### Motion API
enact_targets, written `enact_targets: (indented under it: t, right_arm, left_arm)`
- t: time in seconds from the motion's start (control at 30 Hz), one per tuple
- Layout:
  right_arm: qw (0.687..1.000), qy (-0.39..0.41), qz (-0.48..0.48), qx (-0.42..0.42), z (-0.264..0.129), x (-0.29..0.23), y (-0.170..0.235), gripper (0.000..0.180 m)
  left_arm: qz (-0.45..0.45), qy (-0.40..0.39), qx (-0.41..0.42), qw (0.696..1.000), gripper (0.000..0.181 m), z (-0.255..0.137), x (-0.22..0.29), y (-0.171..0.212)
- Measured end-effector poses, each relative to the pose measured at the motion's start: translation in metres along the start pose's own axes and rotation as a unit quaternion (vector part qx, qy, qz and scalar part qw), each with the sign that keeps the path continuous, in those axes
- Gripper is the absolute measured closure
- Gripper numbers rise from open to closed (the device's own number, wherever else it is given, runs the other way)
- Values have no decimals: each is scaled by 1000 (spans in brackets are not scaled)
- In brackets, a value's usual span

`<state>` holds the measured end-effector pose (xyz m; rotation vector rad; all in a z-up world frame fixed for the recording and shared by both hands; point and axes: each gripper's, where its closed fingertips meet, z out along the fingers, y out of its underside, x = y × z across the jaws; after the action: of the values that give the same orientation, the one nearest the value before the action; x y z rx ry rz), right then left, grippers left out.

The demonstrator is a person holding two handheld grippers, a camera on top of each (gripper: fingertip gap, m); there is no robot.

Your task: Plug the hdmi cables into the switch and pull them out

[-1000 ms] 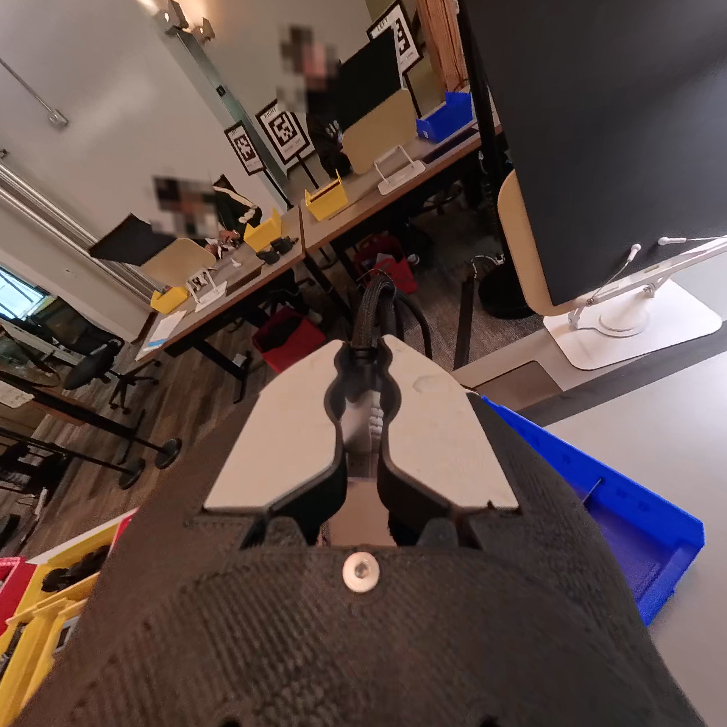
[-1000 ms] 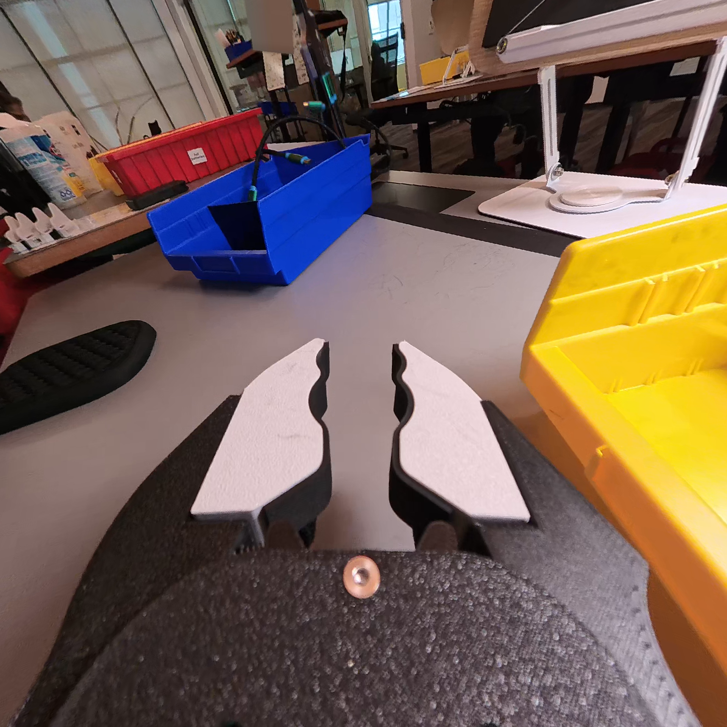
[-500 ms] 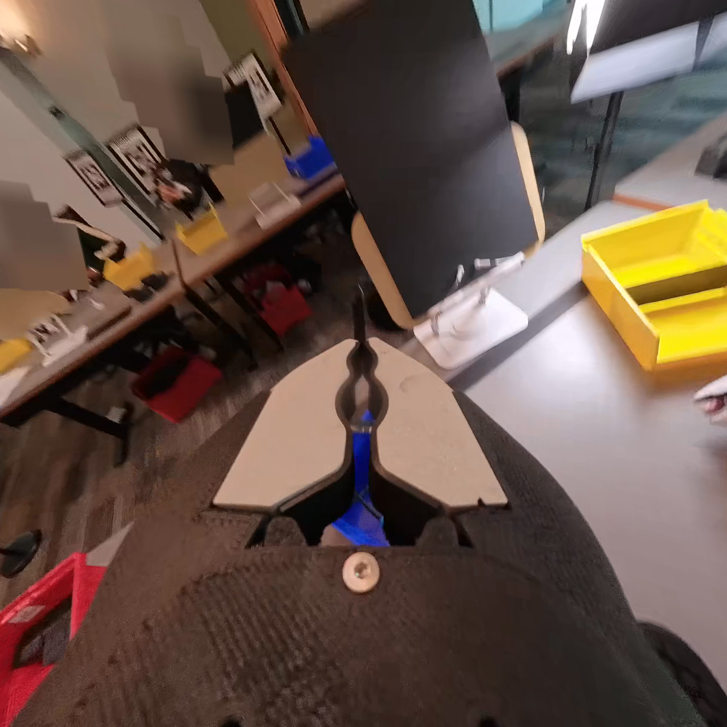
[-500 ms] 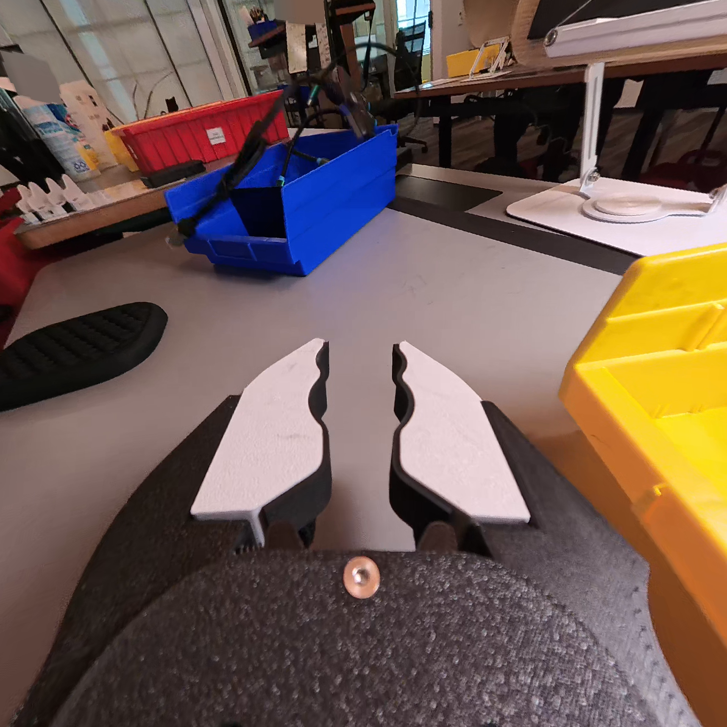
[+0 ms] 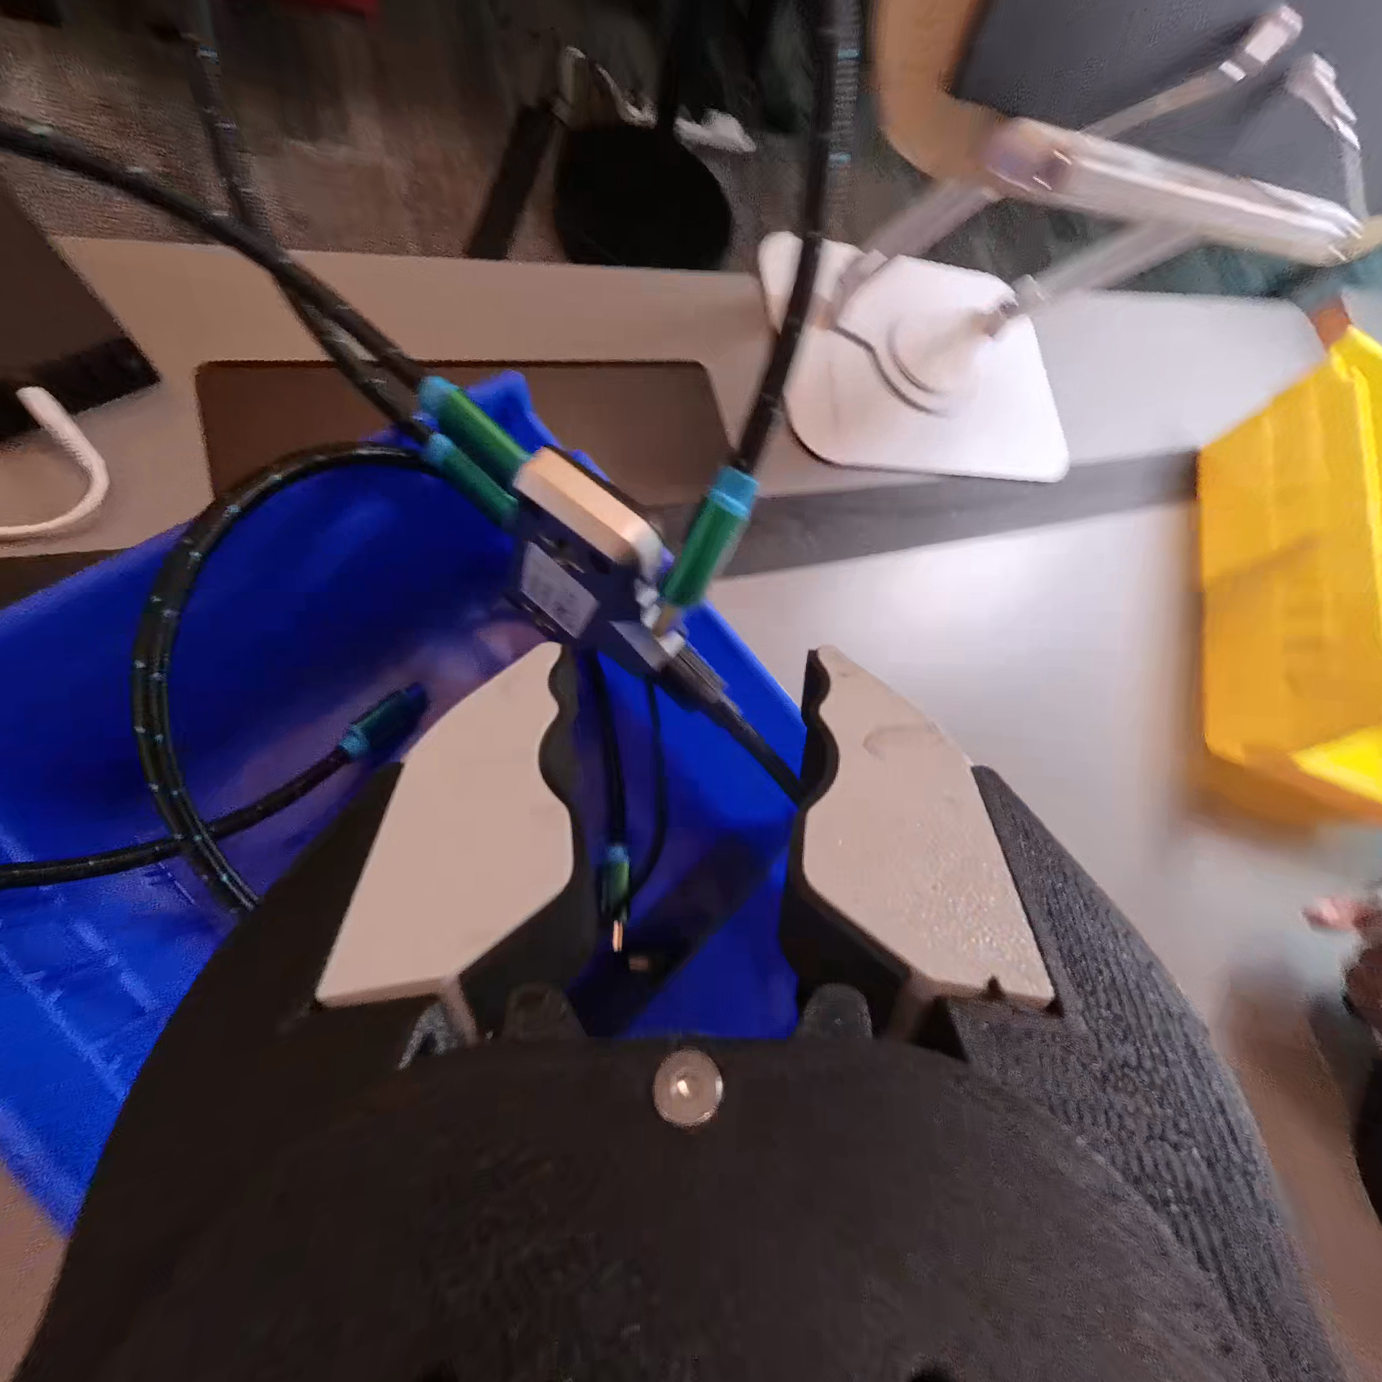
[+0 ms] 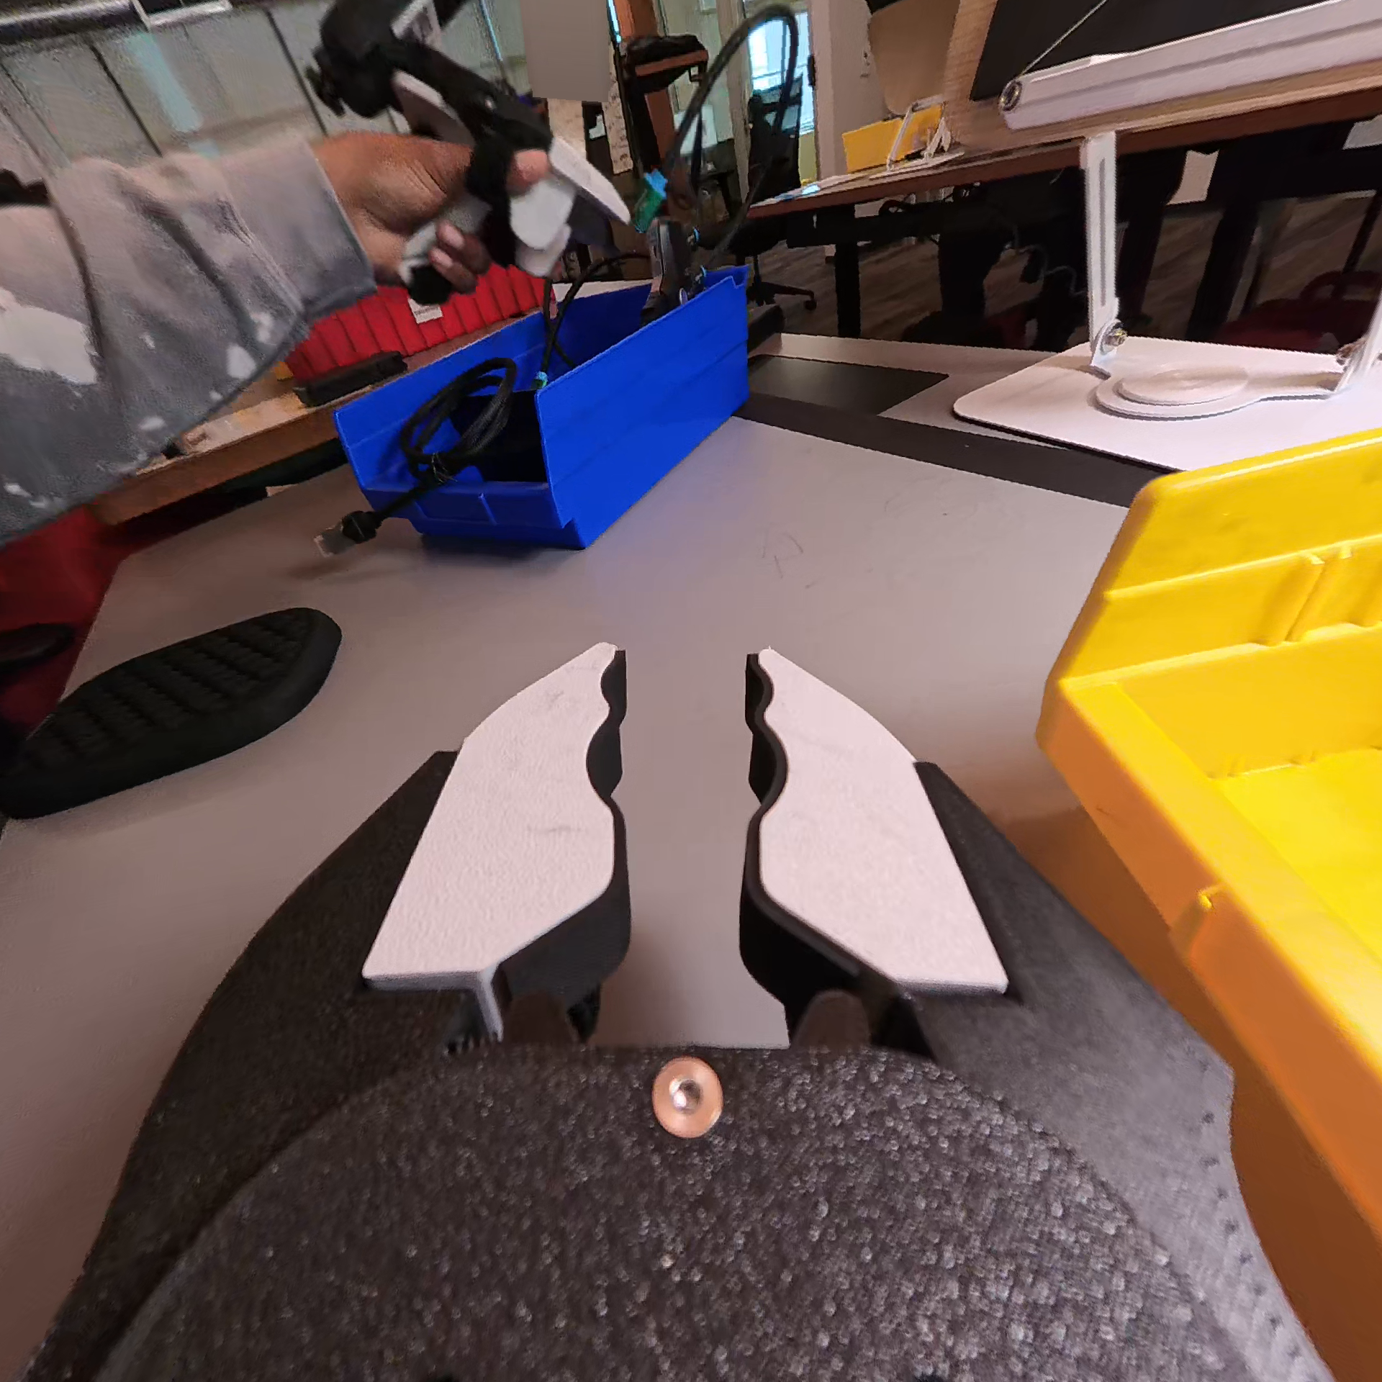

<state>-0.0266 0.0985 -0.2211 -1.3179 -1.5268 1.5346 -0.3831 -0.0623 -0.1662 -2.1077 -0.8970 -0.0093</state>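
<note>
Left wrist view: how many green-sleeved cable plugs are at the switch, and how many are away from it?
At the switch: 3 (paired plugs, single plug)
Away from it, over the blue bin: 2 (left loose plug, hanging plug)
Total: 5

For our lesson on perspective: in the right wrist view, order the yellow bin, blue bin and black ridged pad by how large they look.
1. yellow bin, though nearness inflates it.
2. blue bin.
3. black ridged pad.
The last two look close in size; the farther blue bin may really be bigger.
</note>
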Motion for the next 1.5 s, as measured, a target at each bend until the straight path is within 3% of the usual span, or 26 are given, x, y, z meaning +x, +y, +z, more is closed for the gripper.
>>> enact_targets:
  t: [0.13, 0.27, 0.4, 0.53, 0.8, 1.07, 1.2, 1.3, 1.4, 1.5]
  right_arm:
    - [1000, -7, 19, 5, -2, 2, -2, 150]
    - [999, -16, 31, 6, -2, -1, -1, 150]
    - [999, -22, 34, 4, -1, -4, 0, 150]
    - [999, -27, 43, 4, -1, -4, 0, 150]
    - [999, -24, 41, 12, -2, -4, -3, 150]
    - [999, -21, 20, 26, -6, -12, -11, 150]
    - [999, -25, 1, 31, -6, -18, -16, 150]
    - [998, -22, -20, 57, -8, -23, -38, 150]
    - [993, -25, -50, 103, -15, -35, -86, 149]
    - [980, -25, -102, 169, -30, -60, -159, 150]
  left_arm:
    - [-73, -17, 54, 996, 116, 27, -15, -14]
    - [-61, -85, 16, 994, 114, 53, -30, -1]
    - [-59, -97, 42, 993, 140, 55, -37, -5]
    - [-42, -116, 46, 991, 148, 40, -40, -8]
    - [-33, -84, 181, 979, 151, -51, -18, -68]
    - [46, -74, 344, 935, 152, -215, 41, -153]
    - [117, -19, 401, 908, 153, -288, 107, -173]
    - [186, 74, 412, 889, 154, -312, 174, -163]
    - [222, 187, 407, 866, 154, -305, 236, -131]
    - [234, 303, 385, 840, 154, -270, 288, -87]
